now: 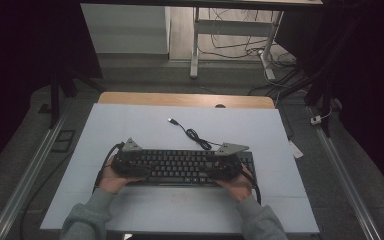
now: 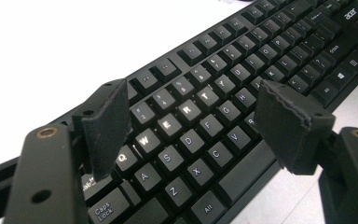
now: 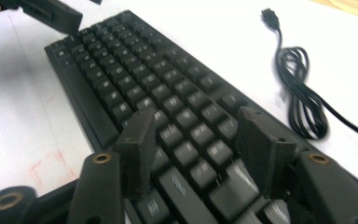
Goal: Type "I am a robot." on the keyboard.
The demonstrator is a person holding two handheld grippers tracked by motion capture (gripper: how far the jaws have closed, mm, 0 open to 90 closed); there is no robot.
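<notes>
A black keyboard [image 1: 180, 167] lies across the white mat [image 1: 130, 125], near the person's side. My left gripper [image 1: 139, 169] hovers over its left end, and in the left gripper view it [image 2: 193, 100] stands open above the lettered keys of the keyboard [image 2: 242, 60], gripping nothing. My right gripper [image 1: 217, 170] is over the keyboard's right end. In the right gripper view it [image 3: 196, 121] is open just above the keys of the keyboard [image 3: 135, 70], with nothing held. The keyboard's black cable [image 1: 195, 135] lies coiled behind it, ending in a USB plug [image 1: 172, 120].
The coiled cable [image 3: 303, 88] rests on the mat to the right of the keyboard in the right gripper view, where the left gripper [image 3: 51, 14] shows at the far end. A wooden table edge [image 1: 180, 98] borders the mat at the back. Bare mat lies behind and in front of the keyboard.
</notes>
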